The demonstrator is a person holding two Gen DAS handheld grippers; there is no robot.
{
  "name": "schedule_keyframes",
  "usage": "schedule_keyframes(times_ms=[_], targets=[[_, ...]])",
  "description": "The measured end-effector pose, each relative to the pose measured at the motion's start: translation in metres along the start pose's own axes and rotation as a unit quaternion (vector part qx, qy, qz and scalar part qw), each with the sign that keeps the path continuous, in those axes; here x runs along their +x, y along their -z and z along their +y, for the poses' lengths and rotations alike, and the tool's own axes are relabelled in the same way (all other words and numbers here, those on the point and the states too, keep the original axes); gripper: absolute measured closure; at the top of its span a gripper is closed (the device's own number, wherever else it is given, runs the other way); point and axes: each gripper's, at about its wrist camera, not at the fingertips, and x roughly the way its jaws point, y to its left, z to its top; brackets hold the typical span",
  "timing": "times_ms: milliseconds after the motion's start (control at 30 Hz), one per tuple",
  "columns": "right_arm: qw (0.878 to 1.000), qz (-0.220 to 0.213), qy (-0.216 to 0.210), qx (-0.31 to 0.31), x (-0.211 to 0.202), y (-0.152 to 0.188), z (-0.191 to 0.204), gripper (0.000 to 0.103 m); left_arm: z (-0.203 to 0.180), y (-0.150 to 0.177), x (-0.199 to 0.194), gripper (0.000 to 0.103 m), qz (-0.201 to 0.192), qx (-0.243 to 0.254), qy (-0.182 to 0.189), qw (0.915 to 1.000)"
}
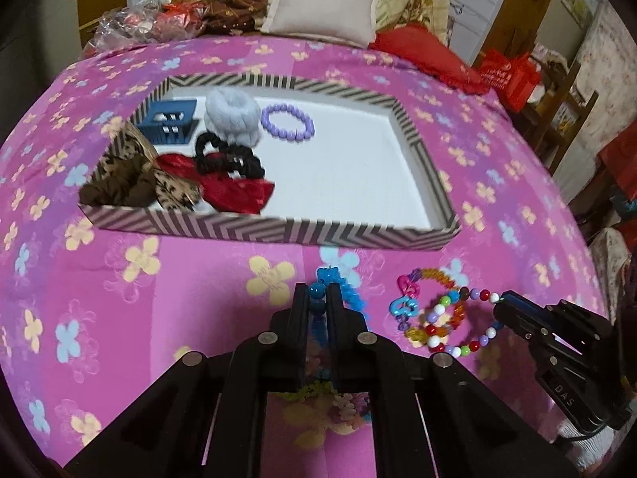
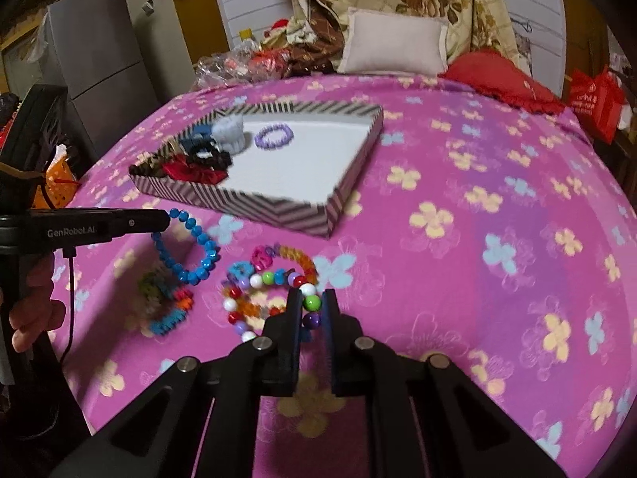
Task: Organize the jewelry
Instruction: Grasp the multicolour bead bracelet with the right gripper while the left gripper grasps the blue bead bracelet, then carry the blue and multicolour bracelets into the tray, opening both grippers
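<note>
A striped tray [image 1: 254, 228] [image 2: 239, 205] lies on the pink floral bedspread. It holds a purple bead bracelet [image 1: 288, 120] [image 2: 274, 136], scrunchies and a small blue basket [image 1: 172, 121]. My left gripper [image 1: 317, 294] [image 2: 167, 217] is shut on a blue bead bracelet [image 2: 195, 249] and lifts it off the bed. My right gripper [image 2: 311, 302] [image 1: 497, 298] is shut on a multicolour bead bracelet [image 2: 270, 279] [image 1: 450, 318], which lies over an orange bead bracelet [image 2: 302, 263] and pink and blue clips [image 1: 406, 298].
A flat multicolour bracelet [image 2: 167, 306] lies on the bedspread under the blue one. A grey pillow [image 1: 322, 10], a red cushion [image 2: 501, 79] and piled fabrics sit at the head of the bed. A grey cabinet [image 2: 99, 59] stands at the left.
</note>
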Motion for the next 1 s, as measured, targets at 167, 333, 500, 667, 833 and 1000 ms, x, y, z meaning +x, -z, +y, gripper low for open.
schedule_keyframes(times_ms=[167, 333, 500, 667, 833, 1000], targets=[[1.000, -0.012, 0.003, -0.019, -0.013, -0.016, 0.008, 0.093, 0.004, -0.008, -0.016, 0.101, -0.015, 0.003, 0.005, 0.9999], [0.999, -0.020, 0.002, -0.028, -0.020, -0.030, 0.012, 0.093, 0.007, -0.015, -0.026, 0.101, -0.024, 0.006, 0.001, 0.9997], [0.999, -0.033, 0.008, -0.040, -0.025, -0.048, 0.014, 0.093, 0.007, -0.026, -0.037, 0.101, -0.038, 0.014, -0.003, 0.9992], [0.998, -0.052, 0.008, -0.044, -0.028, -0.075, 0.015, 0.093, -0.003, -0.043, -0.046, 0.101, -0.055, 0.027, -0.007, 0.9981], [0.998, -0.053, -0.007, -0.039, -0.013, -0.103, 0.015, 0.093, -0.016, -0.065, -0.042, 0.101, -0.068, 0.037, -0.010, 0.9969], [0.999, -0.034, -0.020, -0.033, 0.019, -0.125, 0.016, 0.093, -0.018, -0.081, -0.010, 0.092, -0.076, 0.026, -0.004, 0.9968]])
